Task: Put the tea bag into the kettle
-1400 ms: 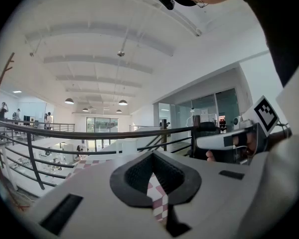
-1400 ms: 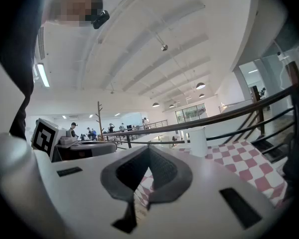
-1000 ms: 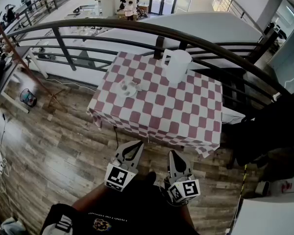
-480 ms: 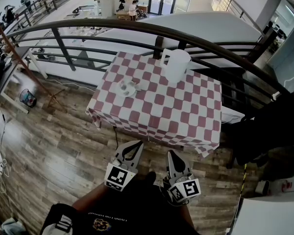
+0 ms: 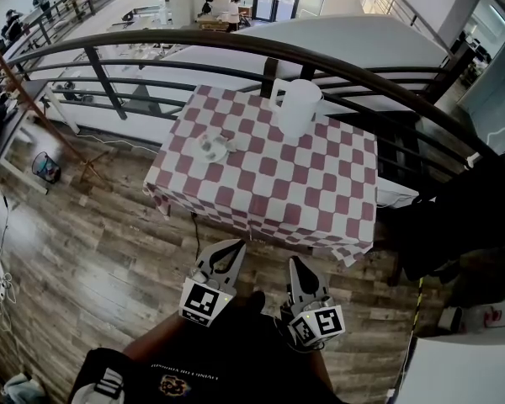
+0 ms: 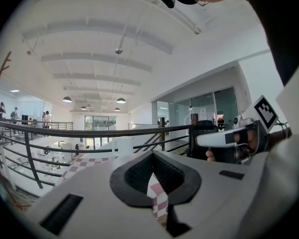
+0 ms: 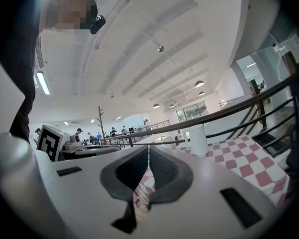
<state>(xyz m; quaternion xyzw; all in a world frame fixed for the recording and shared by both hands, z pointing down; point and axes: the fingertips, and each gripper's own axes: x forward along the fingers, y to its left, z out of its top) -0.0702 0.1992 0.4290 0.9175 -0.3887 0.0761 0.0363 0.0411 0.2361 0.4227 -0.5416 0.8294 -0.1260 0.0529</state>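
My left claw (image 5: 228, 247) and right claw (image 5: 295, 264) are both pressed together on nothing, held low in front of me, well short of the checkered worktop (image 5: 320, 200). The white kettle (image 5: 296, 108) stands at its far edge by the railing (image 5: 151, 44). A small dish (image 5: 200, 153) left of the kettle carries what looks like the tea bag (image 5: 212, 144).

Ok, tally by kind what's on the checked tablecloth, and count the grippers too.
White kettle: 1
Small white dish: 1
Grippers: 2 (left gripper, right gripper)
Total: 4
What lies on the dish is too small to tell.
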